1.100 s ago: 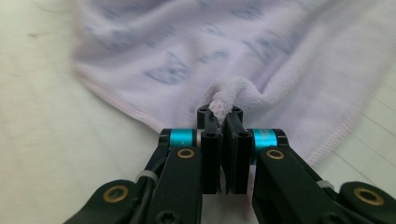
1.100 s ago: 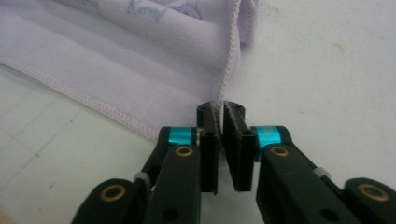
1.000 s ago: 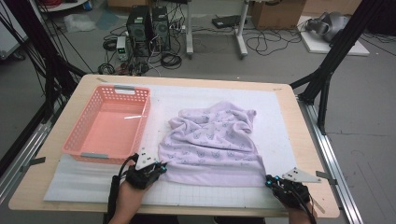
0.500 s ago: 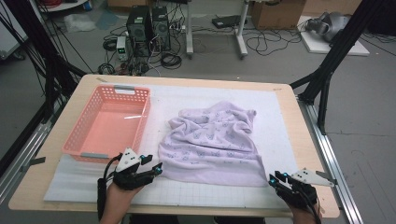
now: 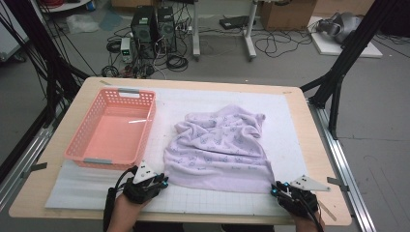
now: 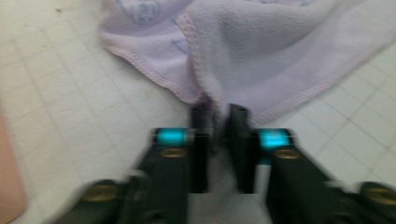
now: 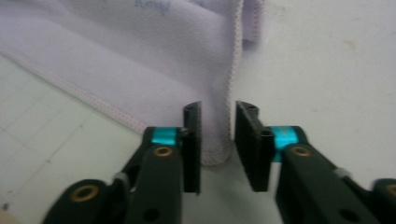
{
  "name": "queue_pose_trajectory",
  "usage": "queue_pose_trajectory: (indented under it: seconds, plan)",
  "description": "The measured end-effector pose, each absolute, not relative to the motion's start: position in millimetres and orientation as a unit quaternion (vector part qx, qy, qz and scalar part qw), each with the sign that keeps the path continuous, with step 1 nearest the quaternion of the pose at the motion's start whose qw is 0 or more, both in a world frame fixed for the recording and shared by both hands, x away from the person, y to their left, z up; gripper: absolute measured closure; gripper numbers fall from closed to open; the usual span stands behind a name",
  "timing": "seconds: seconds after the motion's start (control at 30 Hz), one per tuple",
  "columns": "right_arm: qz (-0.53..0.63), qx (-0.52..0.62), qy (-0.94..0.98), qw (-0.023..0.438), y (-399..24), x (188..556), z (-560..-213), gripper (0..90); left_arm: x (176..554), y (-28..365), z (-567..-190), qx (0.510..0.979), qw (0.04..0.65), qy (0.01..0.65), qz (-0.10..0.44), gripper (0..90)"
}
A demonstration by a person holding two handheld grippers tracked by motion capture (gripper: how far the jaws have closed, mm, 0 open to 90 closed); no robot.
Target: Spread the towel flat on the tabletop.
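In the high view a lilac towel point(image 5: 220, 147) is lying crumpled on the white gridded mat point(image 5: 203, 200) covering the bench point(image 5: 314, 150), just right of a pink basket point(image 5: 112, 128). The left gripper point(image 5: 162, 181) is sitting at the towel's near left corner and the right gripper point(image 5: 275, 189) at its near right corner, each in a hand coming in from the bench's near edge. Beyond the bench, computer towers point(image 5: 152, 24) and tangled cables are lying on the grey floor. In the left gripper view the left gripper point(image 6: 219, 116) is holding narrow, its jaws having just been closing, and it is pinching the towel's point(image 6: 280, 51) hemmed corner, which is bunching upward away from the jaws over the mat point(image 6: 70, 102). In the right gripper view the right gripper point(image 7: 217, 114) is standing slightly wider, its jaws also having just been closing; the towel's point(image 7: 140, 60) stitched corner is lying between them, touching the left jaw, with a small gap at the right one.
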State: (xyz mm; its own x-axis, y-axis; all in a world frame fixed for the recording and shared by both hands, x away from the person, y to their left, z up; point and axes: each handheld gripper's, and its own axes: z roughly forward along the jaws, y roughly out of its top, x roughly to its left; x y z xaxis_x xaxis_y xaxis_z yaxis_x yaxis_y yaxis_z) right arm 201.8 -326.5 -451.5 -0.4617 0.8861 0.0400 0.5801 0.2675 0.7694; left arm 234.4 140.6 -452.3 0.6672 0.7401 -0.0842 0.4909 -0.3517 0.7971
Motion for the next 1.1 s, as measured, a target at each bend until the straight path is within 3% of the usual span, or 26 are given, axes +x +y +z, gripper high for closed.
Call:
queue_pose_trajectory:
  seconds: [0.03, 0.1, 0.47, 0.7, 0.77, 0.83, 0.9, 1.1]
  plan:
    - [0.371, 0.475, 0.772, 0.203, -326.0, 201.5, -450.8, 85.1, 233.7, 142.0, -451.3, 0.811, 0.423, 0.379, 0.140, 87.2]
    - [0.364, 0.472, 0.779, 0.195, -325.7, 199.7, -447.2, 87.3, 230.4, 143.8, -449.4, 0.812, 0.426, 0.379, 0.124, 87.6]
    - [0.378, 0.448, 0.790, 0.178, -341.0, 154.6, -432.1, 87.6, 185.2, 163.1, -431.8, 0.812, 0.454, 0.359, 0.078, 87.8]
    - [0.343, 0.421, 0.826, 0.156, -340.6, 116.7, -432.2, 87.8, 150.0, 170.8, -441.8, 0.829, 0.452, 0.328, 0.030, 86.5]
    - [0.321, 0.425, 0.833, 0.149, -340.6, 111.0, -438.5, 86.9, 152.0, 171.4, -443.2, 0.827, 0.452, 0.333, 0.041, 76.9]
    - [0.332, 0.428, 0.827, 0.149, -341.5, 109.9, -440.3, 78.1, 160.5, 171.1, -441.0, 0.813, 0.457, 0.356, 0.061, 58.2]
    - [0.357, 0.435, 0.811, 0.160, -341.6, 113.5, -435.9, 67.2, 170.3, 170.0, -438.7, 0.800, 0.470, 0.365, 0.080, 52.4]
    - [0.382, 0.462, 0.773, 0.207, -335.6, 149.2, -430.9, 62.8, 215.7, 154.9, -442.5, 0.787, 0.465, 0.390, 0.111, 50.6]
